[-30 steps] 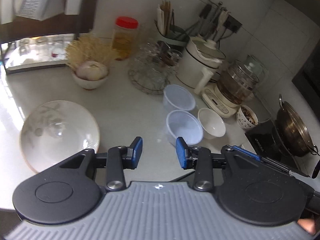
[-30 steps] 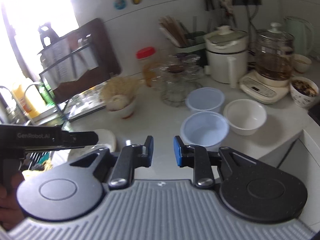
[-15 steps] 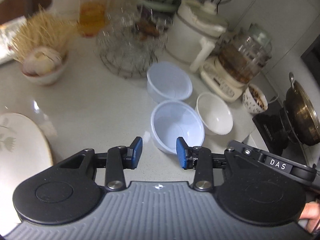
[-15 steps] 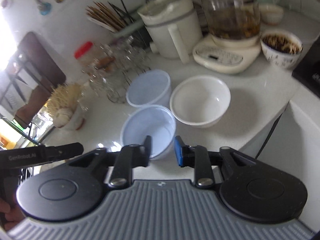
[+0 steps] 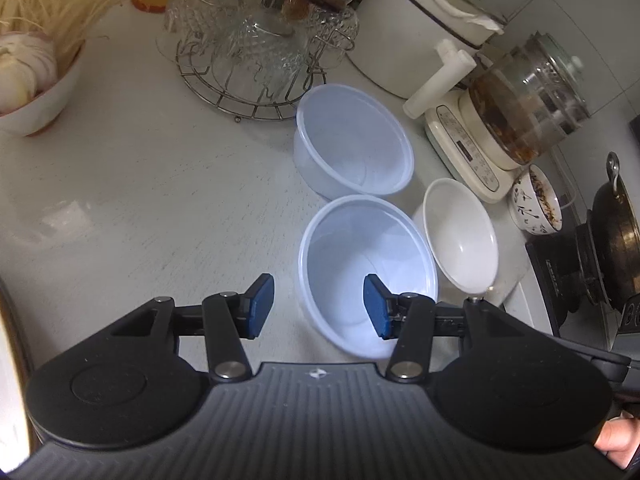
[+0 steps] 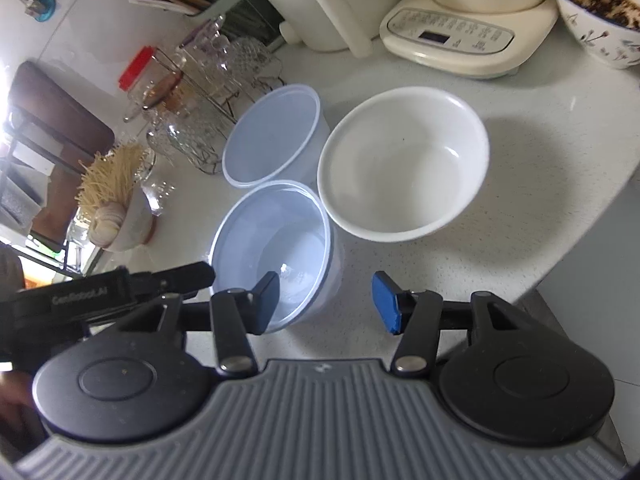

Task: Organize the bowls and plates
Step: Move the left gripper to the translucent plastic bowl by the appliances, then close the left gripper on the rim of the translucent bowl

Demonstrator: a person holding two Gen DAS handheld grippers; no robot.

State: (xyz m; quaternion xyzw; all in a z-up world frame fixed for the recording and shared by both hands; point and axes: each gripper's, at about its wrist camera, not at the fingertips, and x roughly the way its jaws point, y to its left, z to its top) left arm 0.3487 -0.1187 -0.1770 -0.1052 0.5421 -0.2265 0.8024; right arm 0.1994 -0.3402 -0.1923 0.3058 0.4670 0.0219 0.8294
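Two translucent plastic bowls and a white ceramic bowl [image 5: 460,236] [image 6: 404,160] stand together on the pale counter. My left gripper [image 5: 318,306] hovers over the near plastic bowl [image 5: 364,264], its jaws opening; the bowl's left rim lies between the blue pads, which do not press on it. The far plastic bowl [image 5: 354,144] [image 6: 272,136] sits behind. My right gripper [image 6: 326,302] is also opening, just in front of the near plastic bowl [image 6: 272,248] and the white bowl, with nothing between its fingers. The left tool [image 6: 100,296] shows at the left of the right wrist view.
A wire rack of glass cups [image 5: 260,44] stands behind the bowls. A white pot [image 5: 424,28], a glass kettle on its base [image 5: 516,108], a patterned bowl of food [image 5: 536,200] and a dark pan [image 5: 616,236] crowd the right. A bowl of noodles [image 5: 36,60] sits at left.
Both grippers have come down and forward toward the three bowls, which now fill the views. Both pairs of jaws stand wider apart. The large floral plate has slid out of the left view.
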